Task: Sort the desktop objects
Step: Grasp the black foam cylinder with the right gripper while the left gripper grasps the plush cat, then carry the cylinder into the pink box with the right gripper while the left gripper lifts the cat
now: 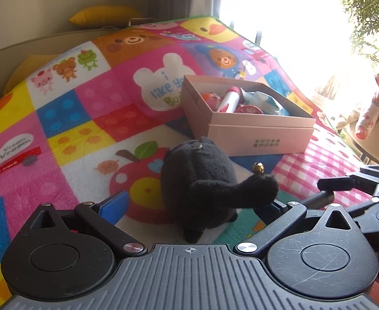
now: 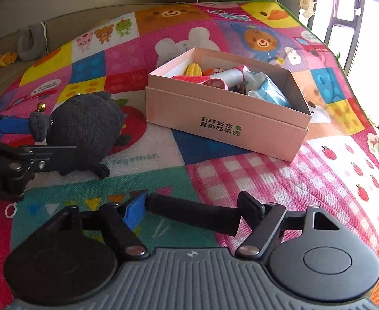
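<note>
Nearest to you, your right claw has a black cylinder lying crosswise between its fingers, long axis running from the blue pad on the left toward the black finger on the right. The jaws stand fairly wide around it. One end sits just at the blue pad, and the other looks tucked against the right finger. Whether the pads truly press on it, you cannot tell from here.

Your left claw is spread open around the black plush toy. The toy lies on the patchwork play mat between and just ahead of the fingers, with its stubby limb reaching toward the right finger. No pad is seen pressing on it. A small gold bell sits beside that limb.

The move ahead turns on the pink box. It lies ahead and slightly right of your right claw, with open mat between them. Its long front wall runs at a slant across your view. The right claw looks the nearer to it. The box is open at the top and already holds several things, among them a yellow corn toy, a white tube and a blue packet.

Dark and green Chinese characters are printed on the box front. On the mat you can read "together", "Vroom Vroom" and "i like yo…".
</note>
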